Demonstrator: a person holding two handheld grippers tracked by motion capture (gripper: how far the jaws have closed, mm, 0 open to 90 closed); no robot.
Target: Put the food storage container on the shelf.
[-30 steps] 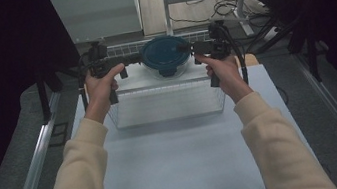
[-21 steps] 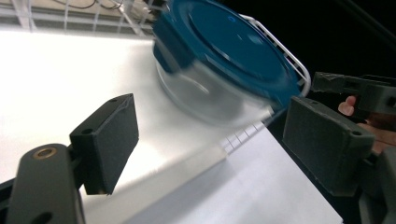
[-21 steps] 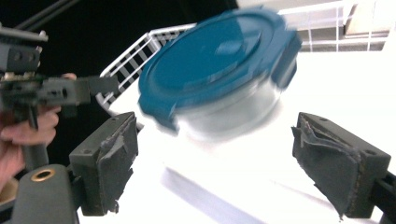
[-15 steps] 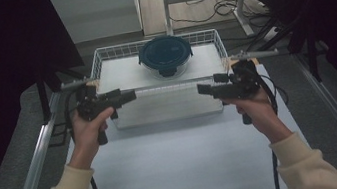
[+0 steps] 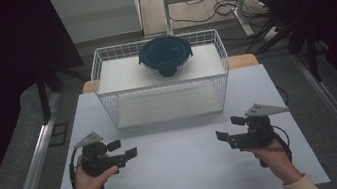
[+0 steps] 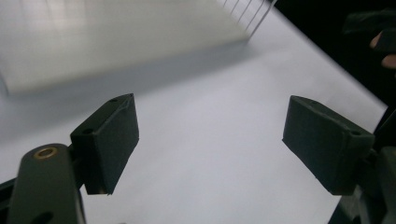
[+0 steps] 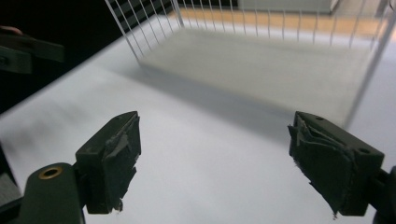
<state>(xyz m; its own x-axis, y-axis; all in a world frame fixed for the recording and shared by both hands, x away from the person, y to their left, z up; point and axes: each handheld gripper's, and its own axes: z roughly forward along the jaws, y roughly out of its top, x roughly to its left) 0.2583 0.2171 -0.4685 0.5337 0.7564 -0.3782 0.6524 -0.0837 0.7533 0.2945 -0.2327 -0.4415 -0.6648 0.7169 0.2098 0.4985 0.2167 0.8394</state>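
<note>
The fingers [image 6: 109, 140] of the left gripper [image 5: 123, 150] stand wide apart over the white bench [image 5: 182, 168], gripping nothing. Behind, the white wire basket [image 5: 165, 106] holds a round dark-lidded glass container [image 5: 165, 55]. The right gripper [image 5: 227, 129] has been closing slightly, its fingers apart and empty.

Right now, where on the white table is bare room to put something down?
The white tabletop is free between the left gripper and the right gripper, up to the white wire basket. The basket's far end is crowded by the round dark-lidded container.
</note>
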